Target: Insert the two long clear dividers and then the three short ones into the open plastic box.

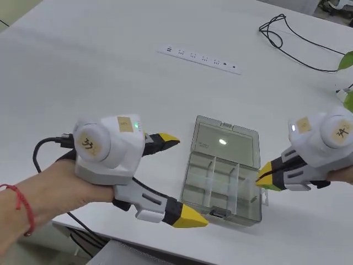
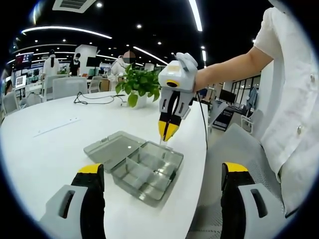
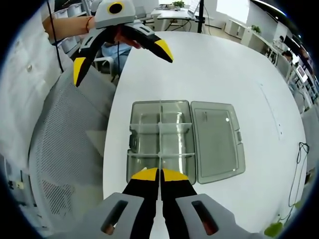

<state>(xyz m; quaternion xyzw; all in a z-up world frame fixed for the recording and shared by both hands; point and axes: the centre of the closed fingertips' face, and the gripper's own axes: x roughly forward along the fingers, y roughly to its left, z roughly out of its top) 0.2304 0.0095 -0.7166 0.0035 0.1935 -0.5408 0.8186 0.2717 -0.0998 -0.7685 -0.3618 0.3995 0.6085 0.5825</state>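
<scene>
Left tool spread wide beside plastic box, right tool angled down over it, pinching clear divider.

Right tongs seemingly pinch clear divider, edge-on, nearly invisible.

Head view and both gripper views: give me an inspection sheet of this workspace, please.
Surface: white table, flat.
Job's things: open plastic box, lid laid flat; fitted dividers standing inside, count unclear.
Clutter: power strip.
Grippers: left gripper open beside the box; right gripper shut over it, seemingly pinching a clear divider.
Cables: black cable loose on the table; lead trailing from the left gripper.
Surroundings: potted plant, mesh chair, people in an office behind.
</scene>
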